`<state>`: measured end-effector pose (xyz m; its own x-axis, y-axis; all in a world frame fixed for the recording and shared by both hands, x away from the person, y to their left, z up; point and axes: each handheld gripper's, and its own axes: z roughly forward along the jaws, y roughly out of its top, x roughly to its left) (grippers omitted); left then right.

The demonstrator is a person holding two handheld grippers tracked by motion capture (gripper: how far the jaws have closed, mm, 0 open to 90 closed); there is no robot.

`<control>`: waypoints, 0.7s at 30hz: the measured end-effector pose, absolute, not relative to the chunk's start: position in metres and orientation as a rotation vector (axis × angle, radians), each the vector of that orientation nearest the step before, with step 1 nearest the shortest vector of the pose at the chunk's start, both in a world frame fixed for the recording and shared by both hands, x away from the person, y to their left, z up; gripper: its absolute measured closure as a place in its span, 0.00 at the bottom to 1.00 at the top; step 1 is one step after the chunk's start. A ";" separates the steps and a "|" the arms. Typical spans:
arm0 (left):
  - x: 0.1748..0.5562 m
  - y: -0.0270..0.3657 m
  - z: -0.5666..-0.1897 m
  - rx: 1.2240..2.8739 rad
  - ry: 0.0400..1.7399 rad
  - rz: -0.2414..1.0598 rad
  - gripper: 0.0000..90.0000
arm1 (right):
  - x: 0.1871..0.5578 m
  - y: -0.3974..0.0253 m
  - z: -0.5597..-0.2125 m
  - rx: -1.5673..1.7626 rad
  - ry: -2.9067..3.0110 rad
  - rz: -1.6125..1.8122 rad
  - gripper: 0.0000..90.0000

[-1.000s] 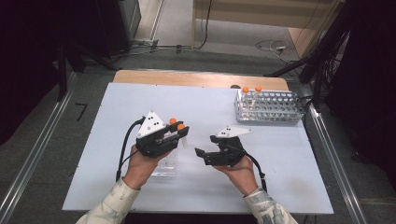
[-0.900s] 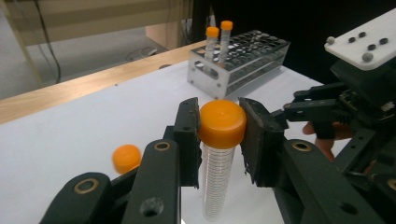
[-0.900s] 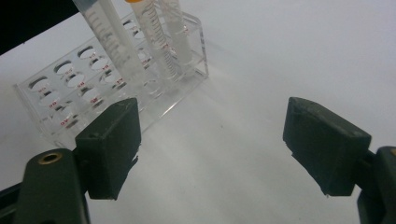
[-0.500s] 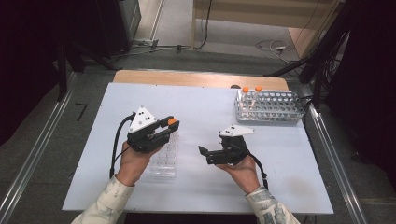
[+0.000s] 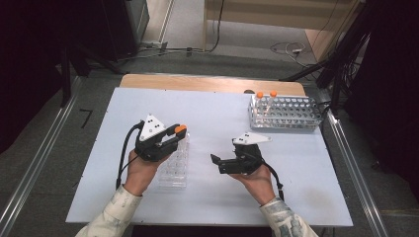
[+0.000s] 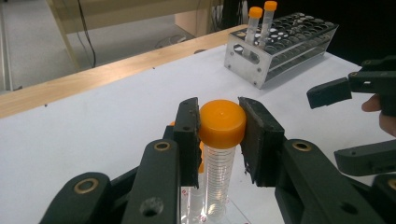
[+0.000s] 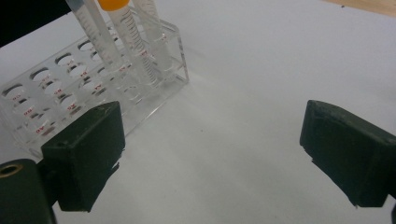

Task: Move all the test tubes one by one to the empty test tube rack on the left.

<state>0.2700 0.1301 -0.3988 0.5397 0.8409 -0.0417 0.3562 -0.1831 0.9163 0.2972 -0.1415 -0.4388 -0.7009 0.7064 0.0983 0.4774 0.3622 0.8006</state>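
A: Where's the tube (image 6: 219, 154)?
B: Upright over the clear rack (image 5: 175, 165), pinched at its orange cap by the left gripper (image 6: 218, 128).
A: The right gripper (image 5: 216, 163)?
B: At three o'clock, jaws spread, empty.

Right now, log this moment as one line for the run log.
left gripper: shut on orange-capped tube over clear rack | right gripper: open, holding nothing | metal rack: two capped tubes

No text is legible: the red marks on the clear tube rack (image 7: 93, 79) and the graduations on the tube (image 6: 219, 175) are too small to read.
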 end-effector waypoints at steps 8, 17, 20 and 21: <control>0.271 0.126 -0.412 1.804 1.017 0.613 0.77 | 0.297 -0.142 -0.439 1.046 2.356 1.255 0.06; 0.270 0.123 -0.416 1.814 1.016 0.617 0.73 | 0.297 -0.142 -0.439 1.050 2.359 1.248 0.06; 0.270 0.124 -0.416 1.808 1.015 0.610 0.70 | 0.297 -0.142 -0.439 1.051 2.360 1.247 0.06; 0.270 0.124 -0.416 1.807 1.014 0.607 0.68 | 0.297 -0.142 -0.439 1.050 2.358 1.247 0.06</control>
<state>0.2702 0.1242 -0.4155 0.5340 0.8451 -0.0249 0.3776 -0.2120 0.9013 0.2965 -0.1416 -0.4393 -0.6994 0.7091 0.0897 0.4733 0.3654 0.8016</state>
